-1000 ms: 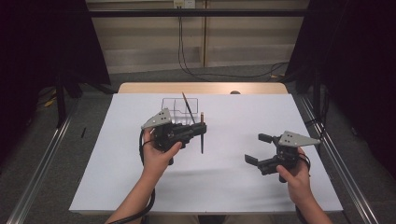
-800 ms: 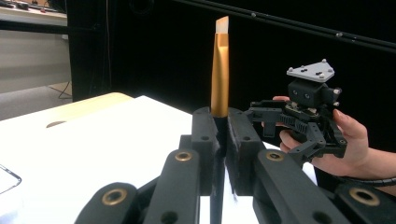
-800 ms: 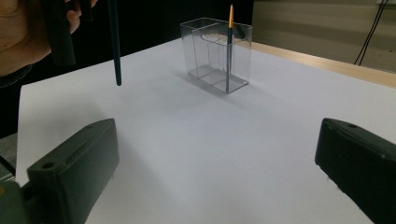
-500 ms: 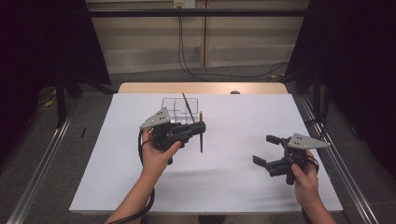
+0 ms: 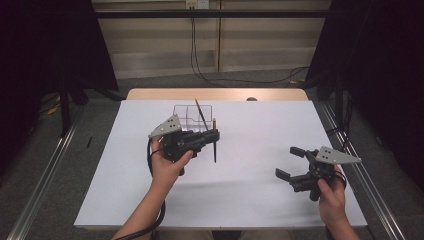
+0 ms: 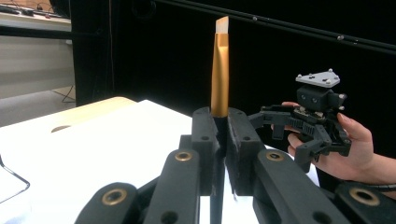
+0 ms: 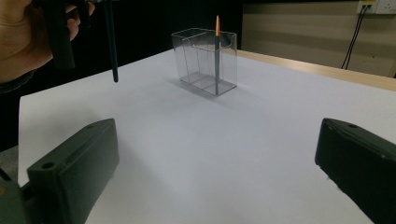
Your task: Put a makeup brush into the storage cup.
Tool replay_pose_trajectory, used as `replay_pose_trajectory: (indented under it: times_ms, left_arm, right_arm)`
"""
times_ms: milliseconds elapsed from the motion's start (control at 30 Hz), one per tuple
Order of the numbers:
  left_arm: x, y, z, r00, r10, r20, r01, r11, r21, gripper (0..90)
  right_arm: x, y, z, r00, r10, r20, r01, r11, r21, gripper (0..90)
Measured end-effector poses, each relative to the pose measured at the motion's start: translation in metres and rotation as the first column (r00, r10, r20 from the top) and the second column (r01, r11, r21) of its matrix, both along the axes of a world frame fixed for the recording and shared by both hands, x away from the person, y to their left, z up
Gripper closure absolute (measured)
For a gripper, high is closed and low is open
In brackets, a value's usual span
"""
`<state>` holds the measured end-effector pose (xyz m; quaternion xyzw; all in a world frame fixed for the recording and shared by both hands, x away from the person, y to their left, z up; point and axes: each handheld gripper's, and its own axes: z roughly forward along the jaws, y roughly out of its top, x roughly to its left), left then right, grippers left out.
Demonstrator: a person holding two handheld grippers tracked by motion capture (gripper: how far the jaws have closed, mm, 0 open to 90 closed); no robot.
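My left gripper point(image 5: 214, 136) hovers over the white sheet just in front of a clear compartment box point(image 5: 192, 114). It is shut on a dark-handled paintbrush point(image 5: 215, 150) held upright, handle end down. In the left gripper view the jaws point(image 6: 221, 119) clamp the brush point(image 6: 219, 74) below its gold ferrule and pale tip. A second brush point(image 5: 199, 112) leans inside the box point(image 7: 205, 60), tip up point(image 7: 217, 51). My right gripper point(image 5: 287, 162) is low at the right of the sheet, open and holding nothing point(image 7: 217, 163).
A white sheet point(image 5: 260, 125) covers the table, with a bare wooden strip point(image 5: 220, 94) along its far edge. Metal rails point(image 5: 360, 170) run down both sides. Cables point(image 5: 200, 60) hang on the back wall. Dark curtains flank the area.
My right gripper has moved right and toward the table's near edge, still open. The left gripper and its brush have barely moved.
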<state>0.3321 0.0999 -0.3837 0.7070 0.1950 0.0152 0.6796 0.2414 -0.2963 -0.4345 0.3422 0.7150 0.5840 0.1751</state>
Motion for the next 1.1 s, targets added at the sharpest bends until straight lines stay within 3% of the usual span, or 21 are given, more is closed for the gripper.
replay_pose_trajectory:
  times_ms: [600, 1100]
  left_arm:
    - [0.004, -0.001, 0.003, 1.0, 0.008, 0.0, -0.008, 1.0, -0.004, 83.1]
    - [0.017, 0.004, 0.012, 0.9985, 0.053, 0.012, -0.052, 0.9982, -0.028, 83.1]
  right_arm:
    - [-0.006, 0.006, -0.001, 0.9998, 0.018, 0.004, -0.018, 1.0, 0.017, 0.0]
    - [-0.007, 0.006, 0.001, 0.9998, 0.016, 0.015, -0.017, 1.0, 0.024, 0.0]
